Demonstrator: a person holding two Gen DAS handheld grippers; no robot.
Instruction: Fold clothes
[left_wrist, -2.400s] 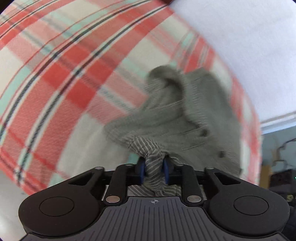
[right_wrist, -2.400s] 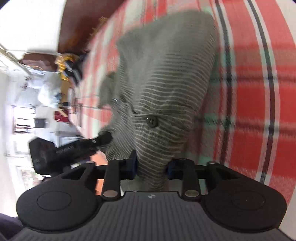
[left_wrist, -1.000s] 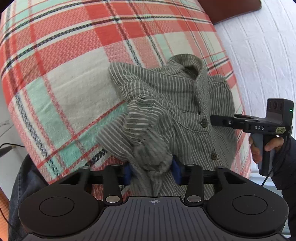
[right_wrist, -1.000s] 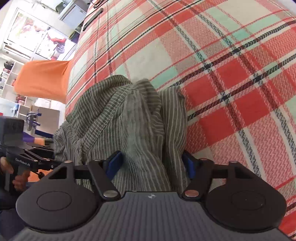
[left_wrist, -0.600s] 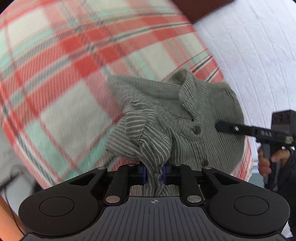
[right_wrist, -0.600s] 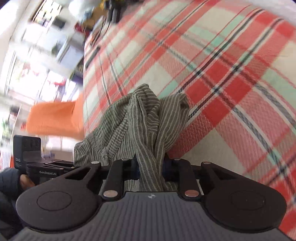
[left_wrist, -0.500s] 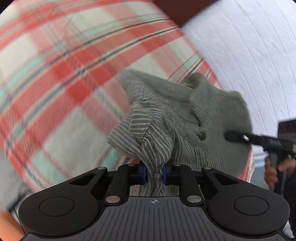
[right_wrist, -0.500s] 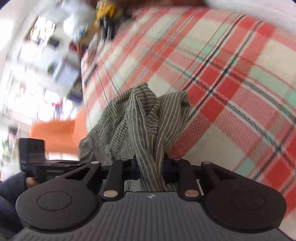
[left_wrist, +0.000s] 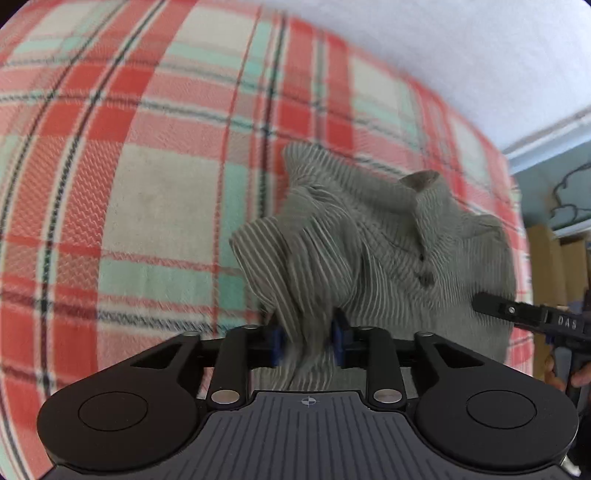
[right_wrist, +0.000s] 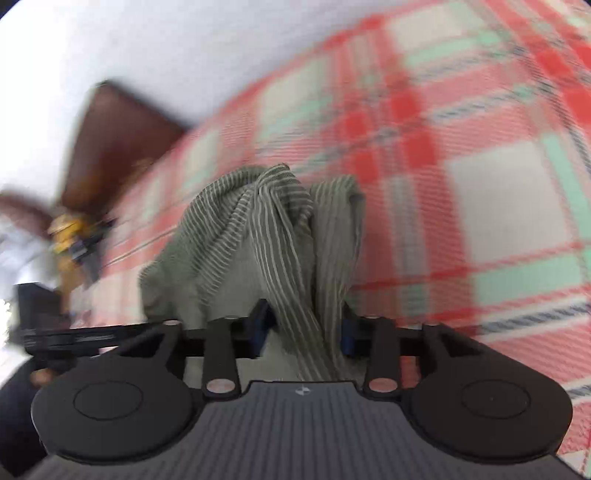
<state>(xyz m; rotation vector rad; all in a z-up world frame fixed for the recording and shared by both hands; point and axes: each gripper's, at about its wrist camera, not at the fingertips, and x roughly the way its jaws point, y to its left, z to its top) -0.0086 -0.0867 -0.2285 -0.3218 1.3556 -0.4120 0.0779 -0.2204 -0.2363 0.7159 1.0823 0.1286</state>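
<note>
A grey-green striped button shirt (left_wrist: 369, 236) lies crumpled on a red, mint and cream plaid bedcover (left_wrist: 147, 184). A bunch of its cloth runs down between the blue pads of my left gripper (left_wrist: 306, 341). Those jaws are opening and the cloth sits loosely in the gap. In the right wrist view the shirt (right_wrist: 258, 221) rises as a twisted fold into my right gripper (right_wrist: 303, 330). Its jaws are opening too, with a gap showing beside the left pad. The right gripper (left_wrist: 517, 314) reaches the shirt's far side in the left wrist view.
The plaid bedcover (right_wrist: 480, 184) stretches away on all sides. A white wall (left_wrist: 443, 55) borders it. A brown headboard (right_wrist: 110, 140) and a blurred yellow object (right_wrist: 66, 229) stand at the left. A person's hand (left_wrist: 576, 376) holds the right gripper's handle.
Both grippers had closed tight on bunches of the shirt half a second ago; their jaws now stand wider. Both hands have swept across the bed and rolled, dragging the shirt along.
</note>
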